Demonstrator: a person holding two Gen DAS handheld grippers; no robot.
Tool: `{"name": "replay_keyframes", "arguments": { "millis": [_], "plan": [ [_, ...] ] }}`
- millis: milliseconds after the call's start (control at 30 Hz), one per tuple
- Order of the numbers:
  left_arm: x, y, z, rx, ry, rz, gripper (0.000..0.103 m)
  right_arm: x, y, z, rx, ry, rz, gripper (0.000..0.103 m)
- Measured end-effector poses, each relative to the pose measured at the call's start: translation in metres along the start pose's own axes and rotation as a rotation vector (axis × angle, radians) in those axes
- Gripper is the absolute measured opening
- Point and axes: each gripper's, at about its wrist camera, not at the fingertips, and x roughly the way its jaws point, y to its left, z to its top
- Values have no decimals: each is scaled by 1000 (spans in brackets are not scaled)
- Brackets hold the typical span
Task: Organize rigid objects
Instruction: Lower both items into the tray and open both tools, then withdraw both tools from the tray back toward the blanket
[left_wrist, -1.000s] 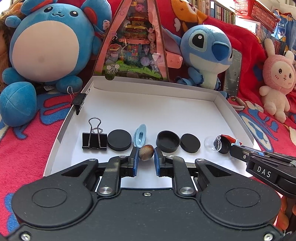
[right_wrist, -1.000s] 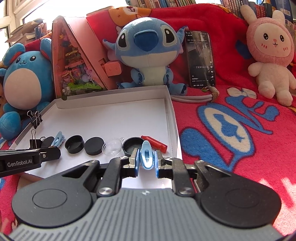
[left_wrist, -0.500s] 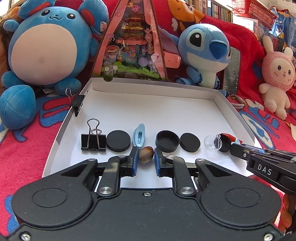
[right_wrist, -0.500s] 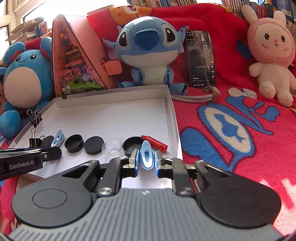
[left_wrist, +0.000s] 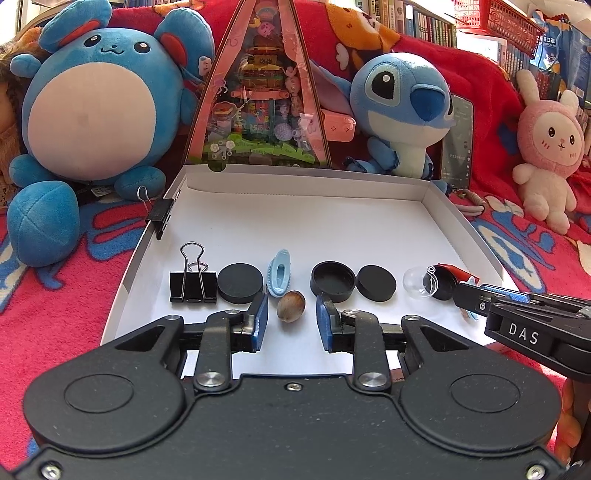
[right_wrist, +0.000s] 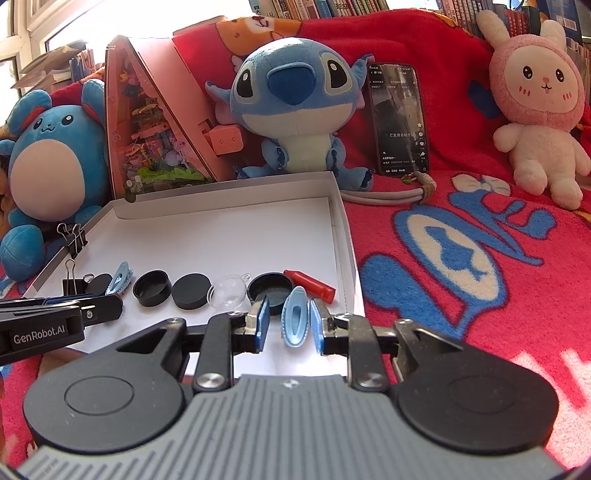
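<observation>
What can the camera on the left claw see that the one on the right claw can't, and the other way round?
Only the left view shows the brown nut, lying free between the left claw's opening jaws. Only the right view shows the second blue clip whole, between the right claw's opening jaws. Both show the white tray, its row of black caps and the blue big-eared plush.

A lived-in home room, likely a bedroom or reading corner: a red fleece blanket (right_wrist: 461, 258) covers everything, with plush toys across the top of the frame, a blue round one (left_wrist: 92, 110) at upper left, a pink rabbit (right_wrist: 535, 110) at upper right. Bookshelves (right_wrist: 332, 5) line the top edge.
</observation>
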Motion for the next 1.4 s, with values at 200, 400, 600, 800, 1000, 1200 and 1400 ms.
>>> {"name": "replay_keyframes", "arguments": {
  "millis": [200,400,600,800,1000,1200,1400],
  "plan": [
    [-12,-2,-2,24,-19,-5,40,-7,6,-2,-36,-23,-7,55],
    [-27,0,-8,39,-34,-16,48,-18,8,-3,-58,-50,-7,63],
    [-41,4,-15,55,-39,-36,49,-33,7,-7,-82,-72,3,70],
    [-62,5,-28,89,-66,-49,50,-50,8,-18,-108,-76,24,74],
    [-80,3,-37,103,-74,-81,55,-66,15,-29,-141,-97,45,78],
    [-93,0,-49,124,-80,-103,58,-81,22,-34,-162,-117,66,80],
    [-98,2,-60,112,-56,-122,58,-91,28,-45,-171,-115,90,81]
  ]
}}
